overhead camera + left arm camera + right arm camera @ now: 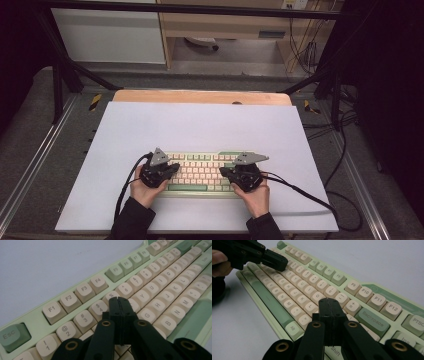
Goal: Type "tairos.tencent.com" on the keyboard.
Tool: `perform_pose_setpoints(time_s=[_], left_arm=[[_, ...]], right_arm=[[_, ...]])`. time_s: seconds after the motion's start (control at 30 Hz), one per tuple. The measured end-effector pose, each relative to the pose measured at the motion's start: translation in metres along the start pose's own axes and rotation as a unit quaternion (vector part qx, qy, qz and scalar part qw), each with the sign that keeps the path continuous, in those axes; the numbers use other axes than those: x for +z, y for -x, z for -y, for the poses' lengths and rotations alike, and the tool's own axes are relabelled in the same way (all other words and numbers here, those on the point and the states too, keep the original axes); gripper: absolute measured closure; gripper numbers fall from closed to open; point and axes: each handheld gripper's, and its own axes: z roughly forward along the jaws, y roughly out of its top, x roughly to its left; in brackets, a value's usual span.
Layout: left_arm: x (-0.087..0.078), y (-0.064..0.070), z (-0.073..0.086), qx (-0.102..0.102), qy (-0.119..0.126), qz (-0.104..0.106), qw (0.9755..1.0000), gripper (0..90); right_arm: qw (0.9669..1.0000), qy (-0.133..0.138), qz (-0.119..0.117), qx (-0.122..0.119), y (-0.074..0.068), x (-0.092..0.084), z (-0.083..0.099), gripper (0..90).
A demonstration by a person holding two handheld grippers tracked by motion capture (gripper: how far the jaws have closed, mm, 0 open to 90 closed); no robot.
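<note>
Both grippers, left gripper (172, 169) and right gripper (224, 172), are hovering over the keyboard (200, 172) with jaws closed together, holding nothing.
Keyboard is lying near the white mat's (200, 125) front edge; pressing well likely means lowering one closed tip squarely onto one key, avoiding neighbours.

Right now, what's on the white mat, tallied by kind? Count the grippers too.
Keyboard, cream keys on a pale green case: 1
Grippers, both with jaws shut, over the keyboard: 2, namely left gripper above the number row and right gripper above the keys left of Backspace
White mat: 1
Total: 4
</note>
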Motion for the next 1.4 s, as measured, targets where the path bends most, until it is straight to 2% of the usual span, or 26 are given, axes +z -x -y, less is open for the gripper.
perform_pose_setpoints(time_s=[0.2,0.33,0.53,1.0,1.07,1.4], left_arm=[[0.0,0.001,0.0,0.002,0.001,0.002,1.0,90.0],[-0.008,0.0,-0.001,-0.001,0.014,0.008,0.9999,90.0],[-0.018,0.0,-0.001,0.004,0.02,0.01,0.9997,90.0],[-0.037,-0.011,0.009,-0.002,0.027,0.002,0.9996,90.0],[-0.039,-0.012,0.011,-0.003,0.027,0.0,0.9996,90.0],[-0.045,-0.021,0.024,-0.014,0.026,-0.001,0.9996,90.0]], right_arm=[[1.0,0.0,-0.001,-0.003,0.0,0.001,0.0,90.0],[1.0,0.002,-0.001,-0.001,0.0,0.0,0.0,90.0],[1.0,0.006,0.0,-0.002,0.0,-0.002,-0.001,90.0],[0.9999,0.011,-0.002,0.002,0.001,-0.002,-0.003,90.0],[0.9999,0.012,-0.005,0.008,0.001,-0.001,-0.004,90.0],[1.0,0.005,-0.004,0.007,-0.006,0.017,-0.011,90.0]])
